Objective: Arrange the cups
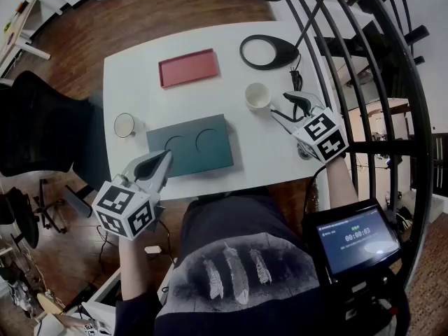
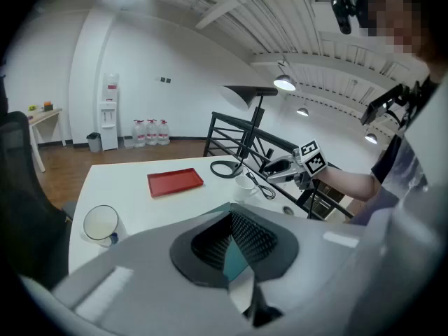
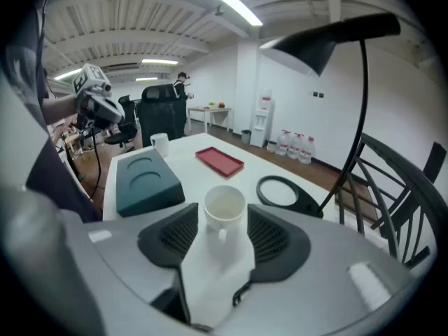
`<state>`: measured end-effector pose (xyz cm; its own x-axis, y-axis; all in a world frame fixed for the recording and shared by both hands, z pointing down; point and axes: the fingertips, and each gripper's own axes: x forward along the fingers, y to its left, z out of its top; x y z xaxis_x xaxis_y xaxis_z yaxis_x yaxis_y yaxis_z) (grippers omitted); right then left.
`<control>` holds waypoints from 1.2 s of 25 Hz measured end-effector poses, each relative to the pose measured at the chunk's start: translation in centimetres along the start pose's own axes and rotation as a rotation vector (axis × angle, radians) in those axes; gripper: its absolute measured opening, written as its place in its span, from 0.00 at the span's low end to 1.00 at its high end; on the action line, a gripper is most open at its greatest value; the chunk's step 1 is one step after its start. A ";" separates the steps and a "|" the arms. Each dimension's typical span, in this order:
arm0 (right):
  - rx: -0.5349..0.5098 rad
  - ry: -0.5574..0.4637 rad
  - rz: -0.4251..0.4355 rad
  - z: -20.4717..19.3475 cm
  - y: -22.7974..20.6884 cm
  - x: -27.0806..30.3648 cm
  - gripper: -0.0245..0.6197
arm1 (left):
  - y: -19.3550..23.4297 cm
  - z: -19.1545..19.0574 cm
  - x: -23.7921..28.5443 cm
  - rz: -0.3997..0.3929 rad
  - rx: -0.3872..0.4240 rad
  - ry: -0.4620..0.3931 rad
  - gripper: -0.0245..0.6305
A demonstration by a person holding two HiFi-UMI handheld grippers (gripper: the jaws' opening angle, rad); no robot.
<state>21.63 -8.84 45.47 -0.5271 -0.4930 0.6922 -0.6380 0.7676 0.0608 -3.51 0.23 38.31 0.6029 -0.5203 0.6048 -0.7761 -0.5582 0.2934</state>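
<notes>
A white cup point(image 1: 257, 96) stands on the white table point(image 1: 133, 82) right of centre, its handle turned toward my right gripper point(image 1: 283, 106). In the right gripper view the white cup point(image 3: 224, 207) sits at the tips of the open right gripper point(image 3: 222, 222), and the pads do not touch it. A second cup point(image 1: 124, 124) stands near the table's left edge. Between the two lies a teal block point(image 1: 190, 144) with two round recesses. My left gripper point(image 1: 159, 164) hovers at the block's near left corner, shut and empty; the teal surface shows behind the left gripper point(image 2: 234, 247).
A red tray point(image 1: 187, 67) lies at the back of the table. A black lamp base point(image 1: 268, 51) with its cable sits at the back right. Black metal railing point(image 1: 364, 61) runs along the right side. A black office chair point(image 1: 42, 124) stands to the left.
</notes>
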 end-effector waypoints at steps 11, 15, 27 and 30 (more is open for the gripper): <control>-0.051 0.203 0.016 -5.7 0.0 6.2 0.36 | -1.4 -1.9 1.0 0.058 -0.013 0.067 0.06; -0.103 0.248 0.032 -6.0 -0.4 7.5 0.36 | -0.9 -2.1 1.2 0.069 -0.028 0.068 0.06; -0.187 0.269 0.065 -6.5 1.9 8.3 0.11 | 0.3 -3.8 0.2 0.050 -0.018 0.075 0.06; -0.209 0.243 0.064 -6.2 2.4 8.0 0.11 | 0.6 -4.2 -0.4 0.057 -0.021 0.076 0.06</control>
<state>19.39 -8.42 55.61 -0.3966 -0.3482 0.8494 -0.4656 0.8737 0.1407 -4.98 2.85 41.33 0.5422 -0.5004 0.6749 -0.8131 -0.5149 0.2715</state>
